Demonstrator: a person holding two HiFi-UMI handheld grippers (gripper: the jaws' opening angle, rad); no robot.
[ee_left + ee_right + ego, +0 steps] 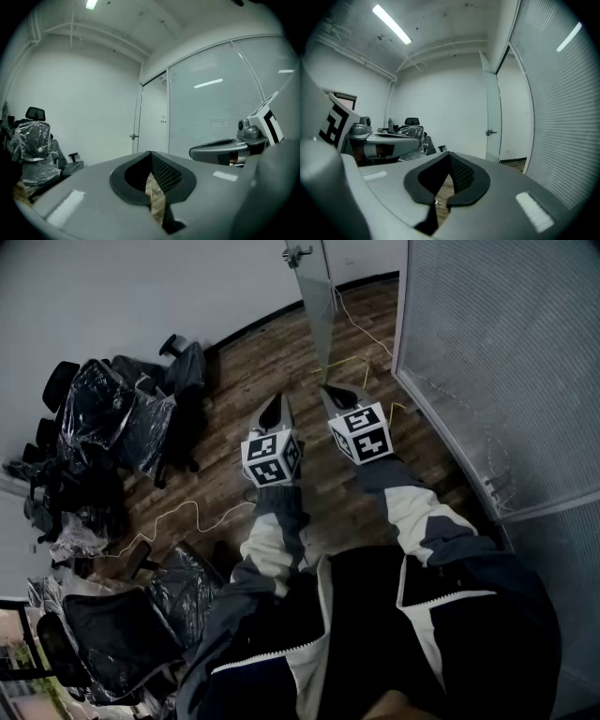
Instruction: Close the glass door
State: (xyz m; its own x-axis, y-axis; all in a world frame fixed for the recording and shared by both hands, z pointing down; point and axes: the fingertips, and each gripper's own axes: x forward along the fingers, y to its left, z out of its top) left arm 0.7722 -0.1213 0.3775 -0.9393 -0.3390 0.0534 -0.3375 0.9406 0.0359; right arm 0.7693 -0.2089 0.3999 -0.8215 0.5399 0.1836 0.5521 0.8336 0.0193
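The glass door (316, 306) stands open ahead of me, seen edge-on in the head view, with its metal handle (296, 253) near the top. My left gripper (278, 400) and right gripper (329, 390) are held side by side, pointing toward the door and well short of it. Both are shut with nothing between the jaws. The left gripper view has the door (151, 125) and handle (134, 137) beyond the closed tips (150, 153). In the right gripper view the door (492, 112) and its handle (490, 132) stand past the tips (449, 155).
A frosted glass wall (497, 343) runs along the right. Plastic-wrapped office chairs (112, 418) crowd the left side, with more (122, 624) near my feet. A thin cable (187, 512) trails over the wooden floor (253, 371). White walls close the room.
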